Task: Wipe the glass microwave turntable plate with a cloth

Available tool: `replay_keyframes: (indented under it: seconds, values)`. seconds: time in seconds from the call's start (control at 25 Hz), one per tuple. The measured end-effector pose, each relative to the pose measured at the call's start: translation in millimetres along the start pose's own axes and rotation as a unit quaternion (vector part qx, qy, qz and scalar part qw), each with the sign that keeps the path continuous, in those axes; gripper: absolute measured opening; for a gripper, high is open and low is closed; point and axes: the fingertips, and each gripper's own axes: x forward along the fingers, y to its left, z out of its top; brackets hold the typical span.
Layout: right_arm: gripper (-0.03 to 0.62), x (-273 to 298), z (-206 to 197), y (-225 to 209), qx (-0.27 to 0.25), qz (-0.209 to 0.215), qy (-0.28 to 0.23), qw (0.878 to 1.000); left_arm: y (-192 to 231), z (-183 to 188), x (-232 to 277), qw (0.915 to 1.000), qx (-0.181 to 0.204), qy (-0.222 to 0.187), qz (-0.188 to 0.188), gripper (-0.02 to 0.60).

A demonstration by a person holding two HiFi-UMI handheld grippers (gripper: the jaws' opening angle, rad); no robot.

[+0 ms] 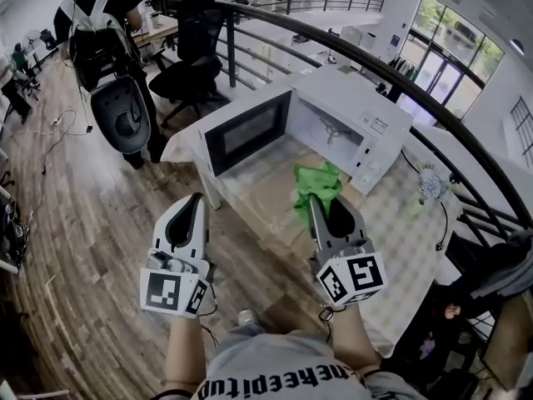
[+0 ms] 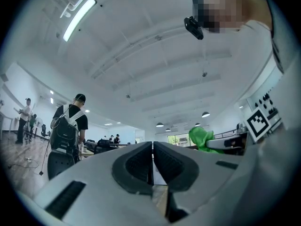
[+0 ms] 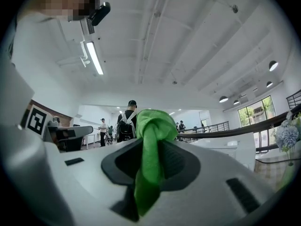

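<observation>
Wood-plank floor [image 1: 75, 307] fills the 7-9 o'clock side of the head view.

Near: L gripper [image 1: 195, 198] at 7 o'clock, its 2 jaws pressed together w/ nothing between. R gripper [image 1: 314, 200] at 5 o'clock, jaws clamped on a green cloth [image 1: 319, 183]. The cloth bunches above the jaw tips and runs down between the pads. Both grippers point toward 12 o'clock.

Mid: table [image 1: 416, 248] w/ patterned cover. White microwave [image 1: 366, 132] at 12-1 o'clock, door [image 1: 248, 132] swung open toward 9 o'clock, 3-arm hub [image 1: 330, 127] on the cavity floor. Glass turntable plate not clearly made out.

Far: black office chair [image 1: 187, 77] at 11 o'clock, person w/ backpack [image 1: 96, 23] at 10 o'clock, dark railing [image 1: 400, 77] at 1 o'clock.
</observation>
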Motion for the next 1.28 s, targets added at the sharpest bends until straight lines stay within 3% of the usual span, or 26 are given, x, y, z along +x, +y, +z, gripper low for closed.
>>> replay_keyframes:
  seconds: [0.36, 0.84, 1.28]
  values:
    - [0.098, 26, -8, 15, 0.001, -0.018, 0.009, 1.000, 36, -11, 14, 0.9999, -0.011, -0.001, -0.013, 0.012]
    - [0.100, 83, -31, -18, 0.011, -0.023, 0.041, 0.999, 58, -33, 65, 0.9997, -0.017, -0.001, -0.015, 0.012]
    - [0.100, 166, -79, -53, 0.028, 0.000, 0.122, 0.992, 80, -44, 120, 1.0000, -0.005, -0.005, -0.007, 0.012]
